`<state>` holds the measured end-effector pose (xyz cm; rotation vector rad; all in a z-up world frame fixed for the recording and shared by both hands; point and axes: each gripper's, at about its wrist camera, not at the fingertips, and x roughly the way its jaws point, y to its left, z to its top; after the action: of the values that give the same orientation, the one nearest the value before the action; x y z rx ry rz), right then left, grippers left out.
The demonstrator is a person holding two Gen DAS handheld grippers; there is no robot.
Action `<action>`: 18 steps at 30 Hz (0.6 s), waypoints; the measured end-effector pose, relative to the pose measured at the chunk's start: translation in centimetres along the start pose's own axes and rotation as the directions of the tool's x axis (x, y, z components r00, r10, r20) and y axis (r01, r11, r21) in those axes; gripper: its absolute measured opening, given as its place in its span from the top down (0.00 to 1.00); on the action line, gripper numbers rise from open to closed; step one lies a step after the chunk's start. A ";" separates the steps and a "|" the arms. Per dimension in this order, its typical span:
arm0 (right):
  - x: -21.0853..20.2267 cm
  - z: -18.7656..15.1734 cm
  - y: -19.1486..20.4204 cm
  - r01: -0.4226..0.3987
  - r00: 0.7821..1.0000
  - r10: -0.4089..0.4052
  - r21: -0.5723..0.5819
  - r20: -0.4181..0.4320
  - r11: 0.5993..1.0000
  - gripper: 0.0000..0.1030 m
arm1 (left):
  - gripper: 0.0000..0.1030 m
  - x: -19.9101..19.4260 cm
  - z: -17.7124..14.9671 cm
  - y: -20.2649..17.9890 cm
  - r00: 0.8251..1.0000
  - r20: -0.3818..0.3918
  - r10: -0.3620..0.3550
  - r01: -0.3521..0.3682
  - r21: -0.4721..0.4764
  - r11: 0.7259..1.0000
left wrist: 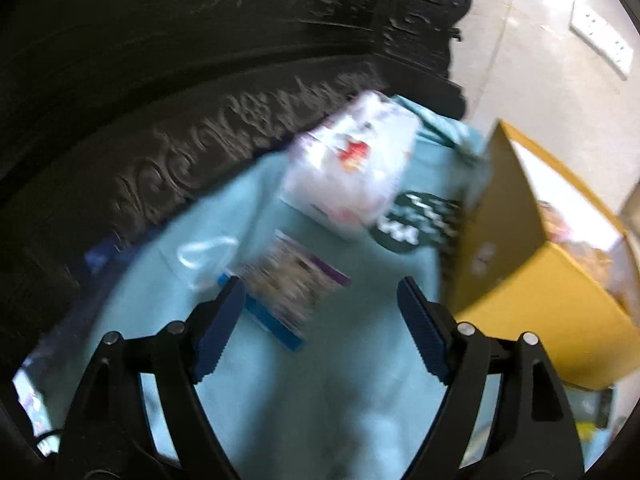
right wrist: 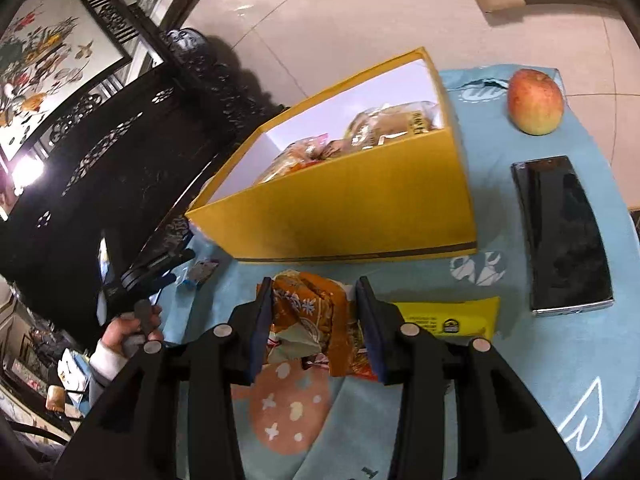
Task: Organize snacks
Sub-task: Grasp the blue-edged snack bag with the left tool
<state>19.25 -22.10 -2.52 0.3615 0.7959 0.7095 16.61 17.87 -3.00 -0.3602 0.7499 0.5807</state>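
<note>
Orange packet [right wrist: 316,316]: crinkled orange wrapper with a white-blue flower print, pinched between the pads of the right gripper [right wrist: 314,326], jaws narrow on it, just in front of the yellow box.
Purple packet [left wrist: 288,280]: flat, purple edge, blurred print, lay on the light-blue cloth [left wrist: 352,380] ahead of the left fingers.
White pack [left wrist: 352,168]: white plastic with a red mark, behind the purple one, near the dark carved furniture [left wrist: 200,60].
Left gripper [left wrist: 320,324]: jaws wide apart, nothing between them, over bare cloth.
Yellow bar packet [right wrist: 452,318]: flat on the cloth, just right of the right gripper, left end hidden by a finger.
Yellow box [right wrist: 360,208]: open top, white inside, held several clear-wrapped bakery-type snacks; exact count not readable.
Phone [right wrist: 560,232]: dark, flat, right of the box.
Apple [right wrist: 534,100]: red-yellow, beyond the phone, near the cloth's far edge.
Hand [right wrist: 128,328]: at left of the right wrist view, white cuff, held the other gripper.
Hard to make out: left wrist view motion-blurred, labels unreadable; clear plastic bit [left wrist: 204,256] left of the purple packet unidentifiable; box only partly in frame there.
</note>
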 end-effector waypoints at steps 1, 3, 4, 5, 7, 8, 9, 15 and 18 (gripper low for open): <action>0.1 -0.1 0.3 -0.004 1.000 0.004 -0.009 -0.002 1.000 0.59 | 0.22 0.7 0.0 -0.3 0.997 -0.005 0.071 -0.071 0.026 0.997; 0.0 -0.2 0.7 -0.013 1.000 0.012 -0.020 -0.010 1.000 0.59 | 0.22 1.9 -0.1 -0.5 0.993 -0.013 0.118 -0.118 0.058 0.991; 0.0 -0.2 0.8 -0.017 1.000 0.017 -0.023 -0.012 1.000 0.59 | 0.22 2.7 -0.1 -0.6 0.988 -0.019 0.154 -0.152 0.075 0.986; -0.1 -0.2 0.9 -0.020 1.000 0.020 -0.026 -0.011 0.999 0.59 | 0.22 3.5 -0.2 -0.6 0.982 -0.026 0.187 -0.184 0.088 0.979; -0.2 -0.3 1.2 -0.027 1.000 0.027 -0.035 -0.011 0.999 0.59 | 0.17 5.0 -0.3 -0.3 0.977 -0.047 0.210 -0.206 0.080 0.975; -0.3 -0.4 1.2 -0.032 0.999 0.032 -0.036 -0.010 0.999 0.59 | 0.17 5.3 -0.4 -0.1 0.978 -0.046 0.203 -0.200 0.068 0.977; -0.3 -0.4 1.2 -0.033 0.999 0.033 -0.036 -0.010 0.999 0.59 | 0.19 5.6 -0.2 0.0 0.980 -0.060 0.190 -0.187 0.062 0.980; 0.0 -0.5 1.2 -0.031 0.999 0.030 -0.043 -0.024 0.999 0.59 | 0.52 4.8 -0.7 -0.7 0.995 -0.052 0.082 -0.078 0.075 0.994; 0.1 -0.5 1.0 -0.022 0.999 0.021 -0.038 -0.024 0.999 0.58 | 0.54 4.0 -1.4 -1.3 0.996 -0.086 0.005 0.002 0.081 0.997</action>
<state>18.48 -21.31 -2.31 0.3283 0.8002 0.7496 18.96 17.56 -6.71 -0.3109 0.8542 0.5368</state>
